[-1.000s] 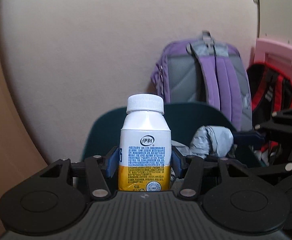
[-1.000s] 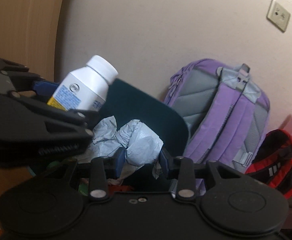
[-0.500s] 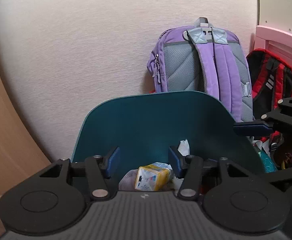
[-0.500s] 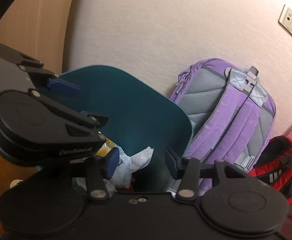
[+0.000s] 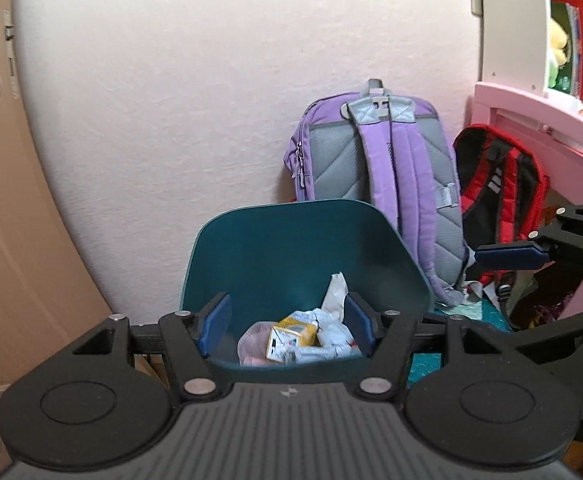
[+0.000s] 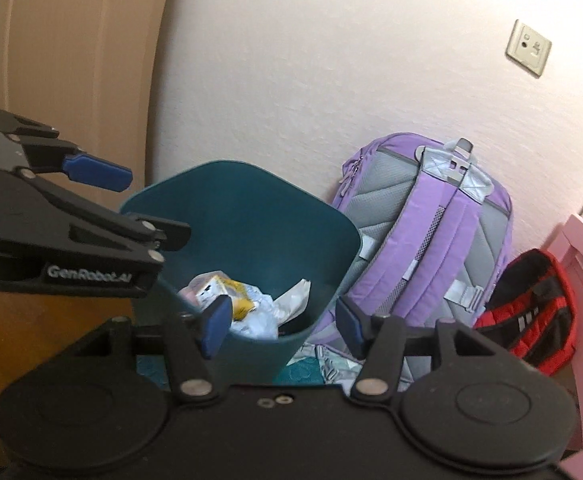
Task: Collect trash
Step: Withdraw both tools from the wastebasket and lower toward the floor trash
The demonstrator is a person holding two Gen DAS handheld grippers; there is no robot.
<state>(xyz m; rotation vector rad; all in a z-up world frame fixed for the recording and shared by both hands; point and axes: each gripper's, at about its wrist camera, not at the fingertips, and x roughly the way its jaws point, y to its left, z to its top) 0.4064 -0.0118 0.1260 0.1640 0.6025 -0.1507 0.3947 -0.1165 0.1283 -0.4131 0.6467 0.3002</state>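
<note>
Both tools empty right now. Left tool (image 5: 287, 328) spread wide apart, nothing between the blue pads, hanging just on the near side of the teal trash bin (image 5: 299, 252). Right tool (image 6: 281, 322) also gaping, holding nothing, off to the right of the left one and pointed at the bin's right edge.

Trash all down inside the bin: yellow-and-white milk bottle (image 5: 291, 338) lying on its side, crumpled white paper (image 5: 333, 330) just right of it and touching, a pinkish plastic bag (image 5: 253, 340) on the left.

Bin parked against the pale wall (image 5: 211, 120). Purple backpack (image 5: 387, 184) leaning on the wall just right of the bin, red-and-black backpack (image 5: 503, 188) further right, pink furniture (image 5: 547, 120) past that. Wooden door (image 5: 7, 200) on the far left.
</note>
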